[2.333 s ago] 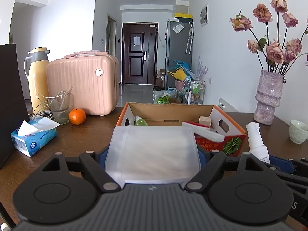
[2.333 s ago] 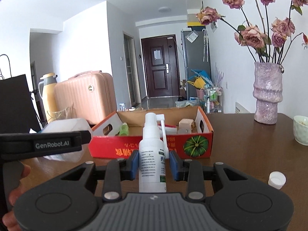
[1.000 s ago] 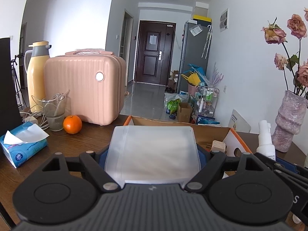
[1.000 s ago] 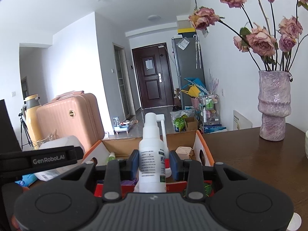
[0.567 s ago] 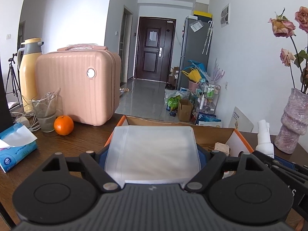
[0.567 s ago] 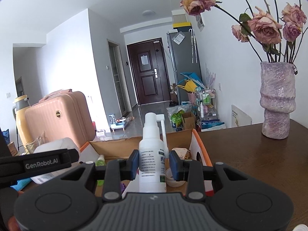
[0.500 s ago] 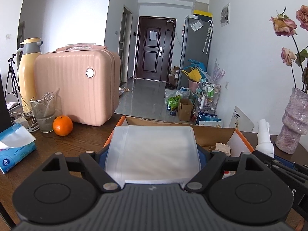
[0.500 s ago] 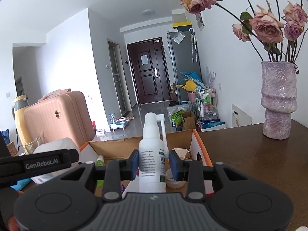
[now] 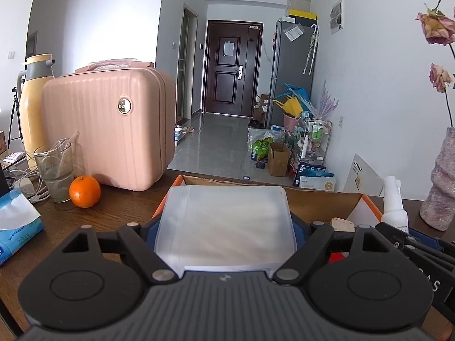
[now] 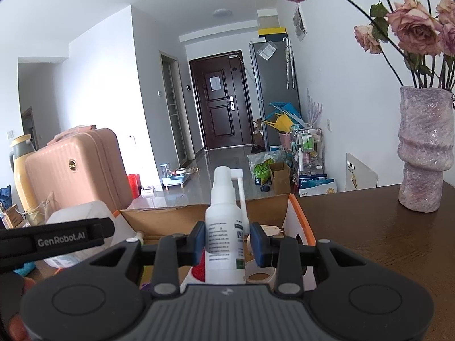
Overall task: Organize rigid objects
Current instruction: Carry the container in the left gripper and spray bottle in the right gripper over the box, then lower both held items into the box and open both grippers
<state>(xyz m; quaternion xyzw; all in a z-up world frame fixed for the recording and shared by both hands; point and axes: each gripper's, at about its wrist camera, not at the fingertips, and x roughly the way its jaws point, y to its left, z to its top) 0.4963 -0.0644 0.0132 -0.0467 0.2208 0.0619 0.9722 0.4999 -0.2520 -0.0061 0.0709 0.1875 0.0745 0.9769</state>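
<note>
White plastic spray bottle (image 10: pixel 224 241), clamped upright by right gripper (image 10: pixel 226 244), and left gripper's (image 9: pixel 226 227) translucent rectangular container (image 9: pixel 226 224) hover over open cardboard box (image 10: pixel 295 221); lowering both inside comes next.

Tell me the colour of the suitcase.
The suitcase is pale pink; the left wrist view shows it best.

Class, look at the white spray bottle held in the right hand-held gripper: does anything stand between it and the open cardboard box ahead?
Nothing visible blocks it. The spray bottle is upright in the right hand-held gripper, at the open top of the cardboard box, which already holds a few items.
</note>
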